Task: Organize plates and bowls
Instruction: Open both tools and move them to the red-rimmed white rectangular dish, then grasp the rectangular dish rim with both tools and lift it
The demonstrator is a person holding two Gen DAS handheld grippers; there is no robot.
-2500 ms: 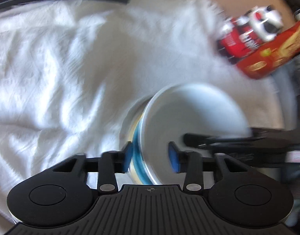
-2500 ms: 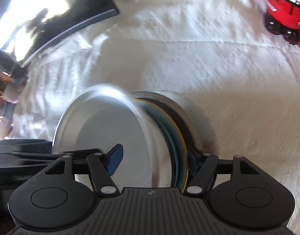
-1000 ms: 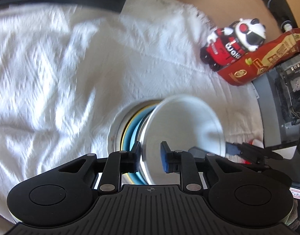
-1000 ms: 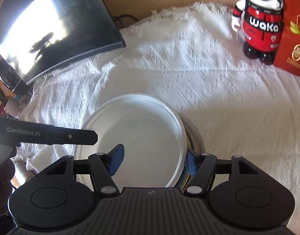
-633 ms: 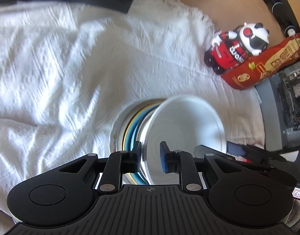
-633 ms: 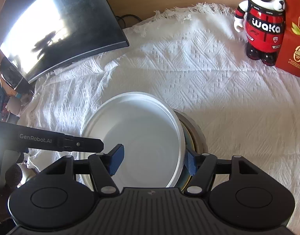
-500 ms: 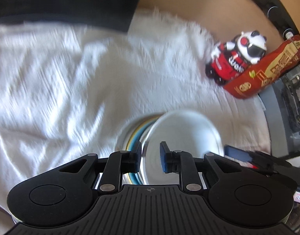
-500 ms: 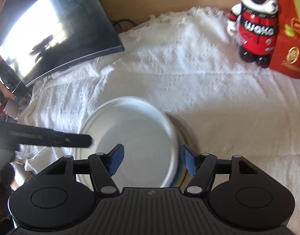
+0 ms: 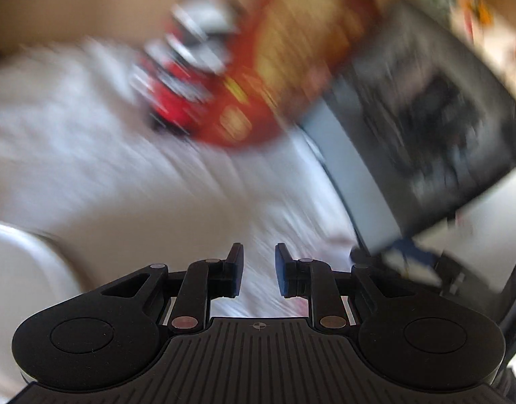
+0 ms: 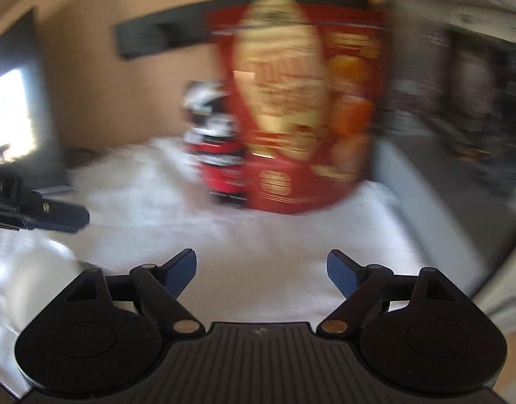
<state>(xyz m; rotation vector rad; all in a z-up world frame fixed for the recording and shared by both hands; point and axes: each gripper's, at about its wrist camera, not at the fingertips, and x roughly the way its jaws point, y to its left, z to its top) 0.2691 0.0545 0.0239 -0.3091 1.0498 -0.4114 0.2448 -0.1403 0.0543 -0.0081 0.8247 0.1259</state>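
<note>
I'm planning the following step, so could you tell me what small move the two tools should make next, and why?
Probably steady both and turn back toward the white plate at the left edge. Neither the left tool nor the right tool, whose jaws are opening, has anything between its jaws, and both views are motion-blurred, facing the red snack bag.

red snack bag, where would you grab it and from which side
Judging through the blur: the red snack bag stands upright on the white cloth, broad face toward the camera. Pinch its top edge from above; the figurine crowds its left side.
</note>
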